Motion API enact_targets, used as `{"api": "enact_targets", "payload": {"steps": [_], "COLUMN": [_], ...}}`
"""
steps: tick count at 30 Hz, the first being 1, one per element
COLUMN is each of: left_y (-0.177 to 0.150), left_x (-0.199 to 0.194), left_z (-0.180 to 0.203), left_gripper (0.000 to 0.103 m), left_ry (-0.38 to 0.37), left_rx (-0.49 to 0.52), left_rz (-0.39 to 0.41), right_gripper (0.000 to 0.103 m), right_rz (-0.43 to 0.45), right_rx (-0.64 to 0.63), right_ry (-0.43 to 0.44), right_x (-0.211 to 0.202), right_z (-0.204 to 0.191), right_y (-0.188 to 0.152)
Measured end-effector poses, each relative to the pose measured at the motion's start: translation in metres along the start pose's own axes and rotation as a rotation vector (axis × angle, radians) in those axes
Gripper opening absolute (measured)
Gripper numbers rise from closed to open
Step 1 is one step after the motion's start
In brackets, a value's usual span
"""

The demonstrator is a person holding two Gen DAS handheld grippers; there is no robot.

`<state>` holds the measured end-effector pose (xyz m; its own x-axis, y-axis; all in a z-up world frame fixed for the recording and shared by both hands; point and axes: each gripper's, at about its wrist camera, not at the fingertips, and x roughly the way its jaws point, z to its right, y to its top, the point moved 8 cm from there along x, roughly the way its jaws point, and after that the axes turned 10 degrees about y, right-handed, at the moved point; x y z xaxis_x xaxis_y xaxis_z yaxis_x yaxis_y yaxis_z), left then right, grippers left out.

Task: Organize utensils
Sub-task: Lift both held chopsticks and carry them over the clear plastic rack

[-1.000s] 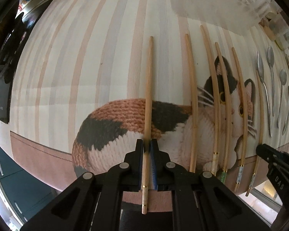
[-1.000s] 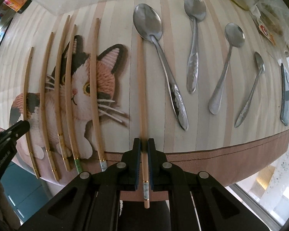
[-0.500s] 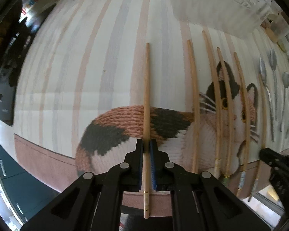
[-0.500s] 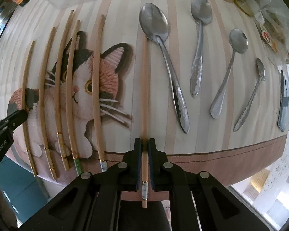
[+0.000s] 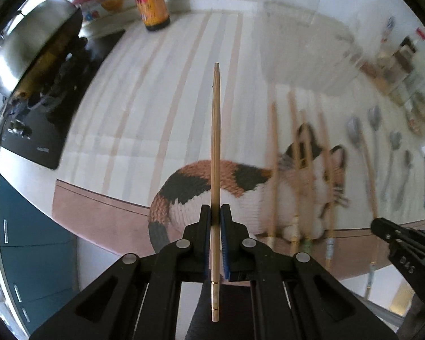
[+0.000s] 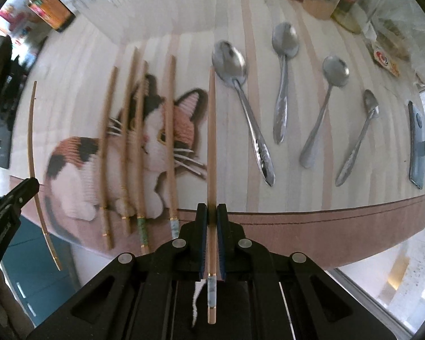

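Gripping: left gripper (image 5: 215,212) clamped on chopstick (image 5: 216,147); right gripper (image 6: 211,211) clamped on second chopstick (image 6: 211,147), both centred between jaws.

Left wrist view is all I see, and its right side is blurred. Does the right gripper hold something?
Observer: Yes, the right gripper is shut on a long wooden chopstick with a pale blue band.
Operator: How many spoons are there?
Observer: Four silver metal spoons, none touching another.
Operator: Anything beyond them?
Observer: A dark flat phone-like slab lies right of the smallest spoon.
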<state>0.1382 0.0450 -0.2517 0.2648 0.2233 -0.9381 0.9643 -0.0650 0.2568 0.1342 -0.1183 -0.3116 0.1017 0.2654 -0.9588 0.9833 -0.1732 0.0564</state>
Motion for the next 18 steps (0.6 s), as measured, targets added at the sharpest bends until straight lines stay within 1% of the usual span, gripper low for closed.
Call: {"api": "enact_targets", "payload": {"steps": [2,5,9,11,13,14,16,17,18], "left_y": [0.005,0.027,0.071,0.094,0.117,0.133,0.156,0.173,0.182], "left_x": [-0.02,-0.048,-0.076,-0.081,-0.088,-0.091,-0.092,-0.092,-0.092], "left_z": [0.005,0.016,0.03,0.033,0.039,0.043,0.05,0.053,0.056], "left_gripper": [0.004,0.004,0.004,0.004,0.004,0.004,0.004,0.004,0.004], "left_ry": [-0.018,-0.063,-0.133,-0.163,-0.188,-0.214,-0.235,-0.251,-0.259], "left_rx": [-0.003,0.001,0.024,0.033,0.046,0.051,0.062,0.066,0.068], "left_rz": [0.029,0.071,0.124,0.145,0.16,0.162,0.167,0.167,0.167], "right_gripper": [0.007,0.007,0.007,0.007,0.007,0.007,0.007,0.007,0.007], "right_rz": [0.027,0.075,0.141,0.174,0.224,0.235,0.264,0.272,0.285], "right_rx": [-0.002,0.002,0.014,0.024,0.023,0.026,0.041,0.047,0.055], "right_ry": [0.022,0.06,0.098,0.117,0.125,0.128,0.14,0.142,0.151], "right_x": [-0.015,-0.042,-0.074,-0.089,-0.105,-0.107,-0.12,-0.121,-0.123], "right_z": [-0.002,-0.001,0.001,0.0,-0.005,-0.005,-0.008,-0.01,-0.012], "right_y": [0.002,0.009,0.027,0.037,0.056,0.062,0.086,0.095,0.108]}}
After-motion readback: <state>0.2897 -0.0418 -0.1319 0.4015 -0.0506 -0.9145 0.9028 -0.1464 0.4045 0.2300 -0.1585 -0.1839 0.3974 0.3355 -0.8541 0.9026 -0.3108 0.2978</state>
